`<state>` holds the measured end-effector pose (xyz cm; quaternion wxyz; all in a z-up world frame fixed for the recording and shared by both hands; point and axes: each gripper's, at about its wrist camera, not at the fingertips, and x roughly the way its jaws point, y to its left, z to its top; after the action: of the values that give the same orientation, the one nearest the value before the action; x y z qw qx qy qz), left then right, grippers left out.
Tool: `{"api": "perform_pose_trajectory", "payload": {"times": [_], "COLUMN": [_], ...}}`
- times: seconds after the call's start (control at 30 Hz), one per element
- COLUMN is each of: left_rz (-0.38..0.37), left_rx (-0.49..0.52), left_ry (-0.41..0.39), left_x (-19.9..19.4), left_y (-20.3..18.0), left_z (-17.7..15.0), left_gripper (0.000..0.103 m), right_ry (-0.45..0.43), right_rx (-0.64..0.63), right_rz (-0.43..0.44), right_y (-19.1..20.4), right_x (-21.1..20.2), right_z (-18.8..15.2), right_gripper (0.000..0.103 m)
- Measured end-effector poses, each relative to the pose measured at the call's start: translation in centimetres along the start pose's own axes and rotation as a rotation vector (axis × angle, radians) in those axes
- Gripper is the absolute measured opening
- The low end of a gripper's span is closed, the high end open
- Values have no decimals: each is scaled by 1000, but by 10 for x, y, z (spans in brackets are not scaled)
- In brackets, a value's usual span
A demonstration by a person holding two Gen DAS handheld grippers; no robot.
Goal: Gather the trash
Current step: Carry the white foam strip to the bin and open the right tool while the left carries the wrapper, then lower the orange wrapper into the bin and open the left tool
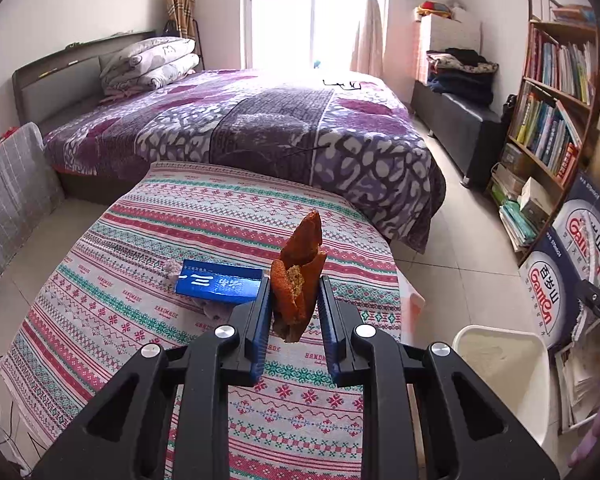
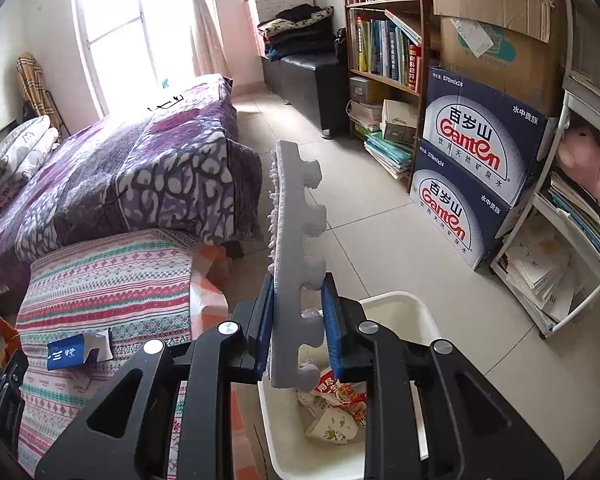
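Orange peel (image 1: pixel 298 276), light and brittle, sits pinched upright in your left gripper (image 1: pixel 294 300) at lower centre. Your right gripper (image 2: pixel 298 320) clamps the foam mat piece (image 2: pixel 296 248) near its lower end, over the white bin (image 2: pixel 416 308); it's soft, so squeeze gently.

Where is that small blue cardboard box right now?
The small blue cardboard box lies on the striped patterned tablecloth, just left of the orange peel in the left gripper; the right wrist view shows it lower left.
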<state>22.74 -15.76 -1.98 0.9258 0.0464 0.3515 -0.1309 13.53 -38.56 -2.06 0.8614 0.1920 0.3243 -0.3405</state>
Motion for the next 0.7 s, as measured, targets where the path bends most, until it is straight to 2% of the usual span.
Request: {"api": "perform_pose_trajectory", "payload": {"times": [0.43, 0.53, 0.6, 0.67, 0.7], "left_rz": [-84, -113, -130, -148, -158], "left_rx": [115, 135, 151, 167, 174], "left_ry": [33, 46, 52, 58, 61], "left_x": [2, 3, 3, 3, 3], "left_y": [-66, -84, -96, -107, -113], "left_z": [-21, -26, -30, -33, -34], "left_gripper": [23, 23, 23, 23, 23], "right_ry": [97, 108, 100, 89, 84], "right_rx": [62, 74, 84, 97, 106], "right_rz": [-105, -137, -162, -183, -191], "right_y": [-54, -68, -75, -84, -89], "right_x": [19, 22, 21, 20, 19], "right_z": [4, 5, 5, 6, 7], "right_gripper": [26, 42, 57, 66, 68]}}
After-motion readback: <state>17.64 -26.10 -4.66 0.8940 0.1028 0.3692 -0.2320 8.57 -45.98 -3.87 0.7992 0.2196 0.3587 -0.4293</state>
